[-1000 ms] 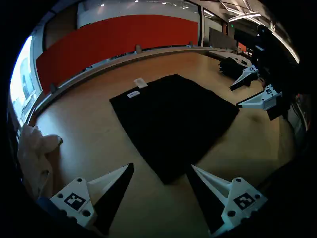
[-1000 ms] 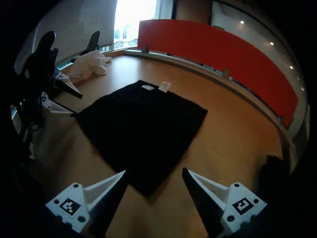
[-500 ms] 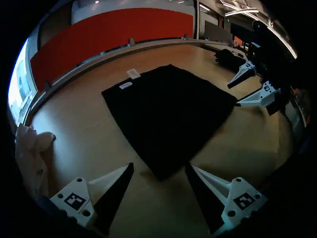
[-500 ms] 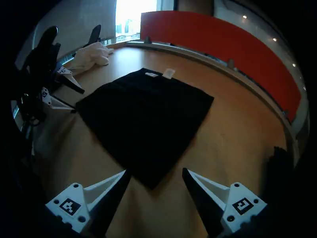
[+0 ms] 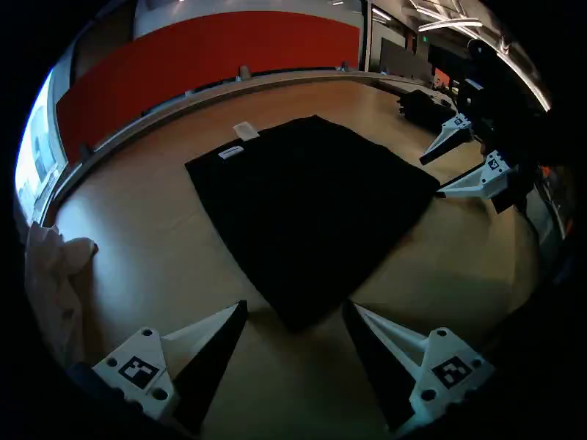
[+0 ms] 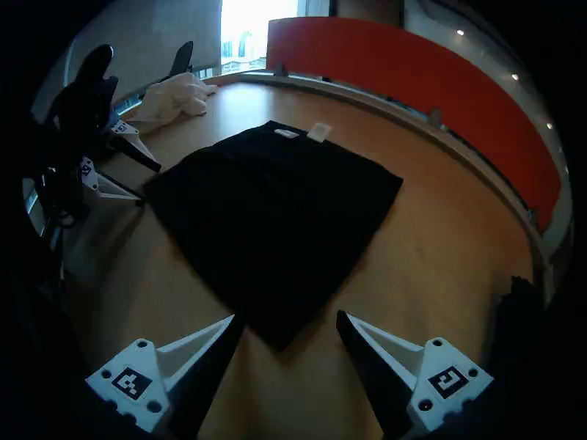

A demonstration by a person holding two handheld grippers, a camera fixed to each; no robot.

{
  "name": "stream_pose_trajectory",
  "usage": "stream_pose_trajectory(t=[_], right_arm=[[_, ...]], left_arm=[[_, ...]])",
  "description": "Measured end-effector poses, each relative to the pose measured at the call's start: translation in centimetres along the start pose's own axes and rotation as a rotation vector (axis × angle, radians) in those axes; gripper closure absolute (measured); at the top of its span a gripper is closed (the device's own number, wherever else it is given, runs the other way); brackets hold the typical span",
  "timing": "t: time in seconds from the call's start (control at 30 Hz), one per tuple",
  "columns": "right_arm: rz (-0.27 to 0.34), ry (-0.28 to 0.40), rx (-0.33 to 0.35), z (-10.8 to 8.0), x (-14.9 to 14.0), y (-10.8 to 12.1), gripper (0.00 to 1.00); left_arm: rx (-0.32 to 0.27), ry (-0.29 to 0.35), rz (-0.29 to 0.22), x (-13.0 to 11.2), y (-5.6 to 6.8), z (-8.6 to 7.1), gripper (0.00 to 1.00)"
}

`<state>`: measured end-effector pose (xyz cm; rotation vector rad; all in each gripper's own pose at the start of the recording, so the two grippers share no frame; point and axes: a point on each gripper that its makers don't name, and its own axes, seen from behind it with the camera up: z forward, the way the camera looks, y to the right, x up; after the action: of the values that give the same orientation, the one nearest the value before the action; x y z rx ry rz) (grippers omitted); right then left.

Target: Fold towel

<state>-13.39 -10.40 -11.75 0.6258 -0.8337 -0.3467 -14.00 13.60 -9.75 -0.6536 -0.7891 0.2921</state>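
A black towel (image 5: 308, 209) lies spread flat on the wooden table (image 5: 147, 242), with a white tag (image 5: 246, 131) at its far edge. My left gripper (image 5: 293, 334) is open, its fingers on either side of the towel's near corner. In the right gripper view the same towel (image 6: 275, 216) lies flat, and my right gripper (image 6: 287, 345) is open around another corner of it. Farther off in the left gripper view, the right gripper (image 5: 458, 165) hangs at the towel's right corner. The left gripper (image 6: 121, 169) appears at the left in the right gripper view.
A crumpled white cloth (image 5: 55, 286) lies at the table's left end, also seen as a white cloth (image 6: 172, 99) near the window. A dark bundle (image 5: 425, 110) sits at the far right. A red wall panel (image 5: 213, 59) runs behind the table's far edge.
Both grippers have edged a little closer to the towel's corners over the last second. The towel lies as before, and both grippers stay open.
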Motion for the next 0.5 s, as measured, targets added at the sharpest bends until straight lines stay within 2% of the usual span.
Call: stream_pose_trajectory(t=[0.27, 0.5], right_arm=[[-0.011, -0.003, 0.017, 0.15, -0.13, -0.3, 0.05], [0.019, 0.005, 0.049, 0.34, -0.33, -0.65, 0.15]], left_arm=[[-0.001, -0.008, -0.003, -0.06, -0.04, -0.03, 0.04], [-0.002, -0.015, -0.003, -0.01, 0.05, 0.03, 0.05]])
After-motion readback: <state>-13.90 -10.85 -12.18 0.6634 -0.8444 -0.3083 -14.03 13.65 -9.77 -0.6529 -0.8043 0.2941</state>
